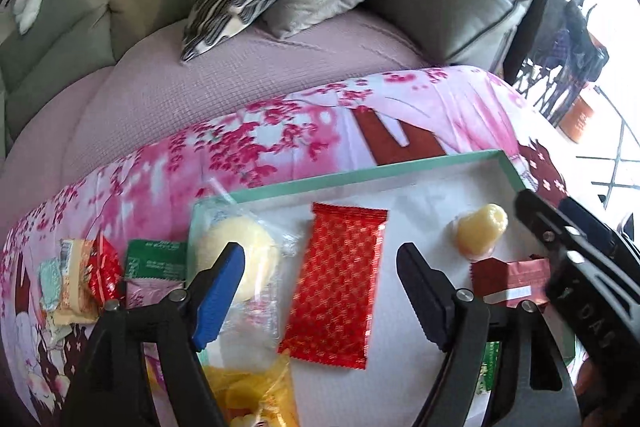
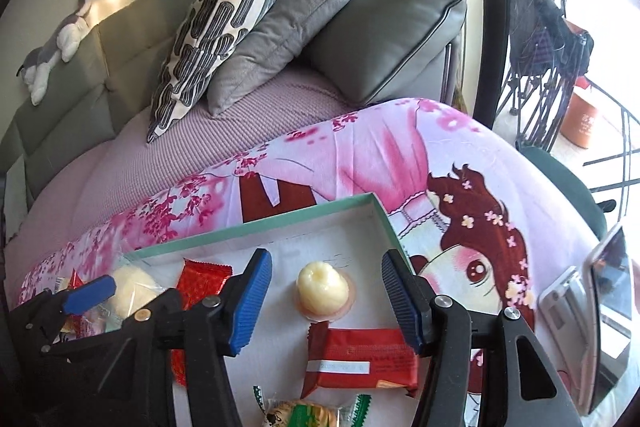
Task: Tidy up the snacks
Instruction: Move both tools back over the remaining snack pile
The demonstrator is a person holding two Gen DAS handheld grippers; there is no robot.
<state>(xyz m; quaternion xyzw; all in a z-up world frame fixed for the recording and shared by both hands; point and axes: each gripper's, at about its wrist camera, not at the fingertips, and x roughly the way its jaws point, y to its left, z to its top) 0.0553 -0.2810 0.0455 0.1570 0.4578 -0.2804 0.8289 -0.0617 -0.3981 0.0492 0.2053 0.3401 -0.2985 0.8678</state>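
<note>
A shallow white tray with a green rim (image 1: 360,171) (image 2: 280,215) lies on a pink patterned cloth. In it are a red patterned packet (image 1: 336,283) (image 2: 202,283), a clear-wrapped pale bun (image 1: 240,259) (image 2: 130,287), a jelly cup (image 1: 480,231) (image 2: 322,291), a dark red packet (image 1: 512,281) (image 2: 360,359) and a yellow bag (image 1: 256,395). My left gripper (image 1: 320,291) is open above the red patterned packet. My right gripper (image 2: 326,301) is open over the jelly cup and the dark red packet. A green-wrapped snack (image 2: 308,413) lies at the near edge.
Several loose snack packets (image 1: 80,275) and a green packet (image 1: 156,261) lie on the cloth left of the tray. A phone (image 2: 596,315) lies at the right. Behind is a sofa with cushions (image 2: 256,39) and a plush toy (image 2: 56,47).
</note>
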